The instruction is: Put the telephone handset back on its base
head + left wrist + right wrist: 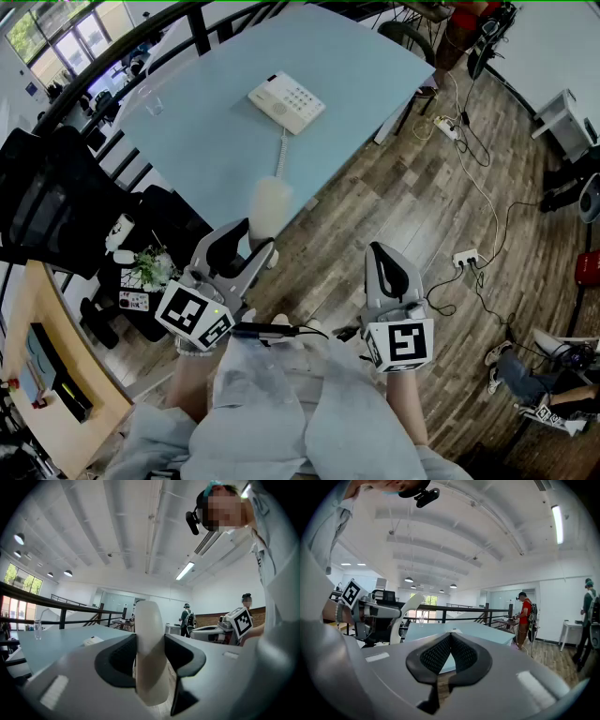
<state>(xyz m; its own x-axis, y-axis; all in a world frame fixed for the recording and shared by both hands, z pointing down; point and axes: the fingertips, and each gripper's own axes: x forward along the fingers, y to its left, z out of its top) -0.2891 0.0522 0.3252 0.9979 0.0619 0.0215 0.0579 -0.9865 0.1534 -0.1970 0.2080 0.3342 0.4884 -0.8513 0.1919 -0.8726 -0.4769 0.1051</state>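
**A:** Where's the handset (269,208)?

**B:** Lower middle of the head view, off the near edge of the table (206,141) and over the wood floor (403,216). Its base (287,101) sits on the table toward the upper middle of the frame, well apart from it. The cord (280,155) runs between the two.

**A:** What could go wrong from here?

**B:** Three things, I'd say. The handset looks smooth and rounded, so it might twist or slip in the grip on the way over. The cord could snag on the table edge, or tug the base out of place if it's pulled sideways. And if the handset comes down turned the wrong way, it won't seat in the cradle.

**A:** And the grippers?

**B:** The left gripper (251,246) is clamped on the handset, jaws spread wide with one pad on each side of the white body. The handset's upper end stands above the jaws in the left gripper view. The right gripper (384,258) is just right of centre in the lower frame. Its jaws are together with nothing between them, and it touches nothing.
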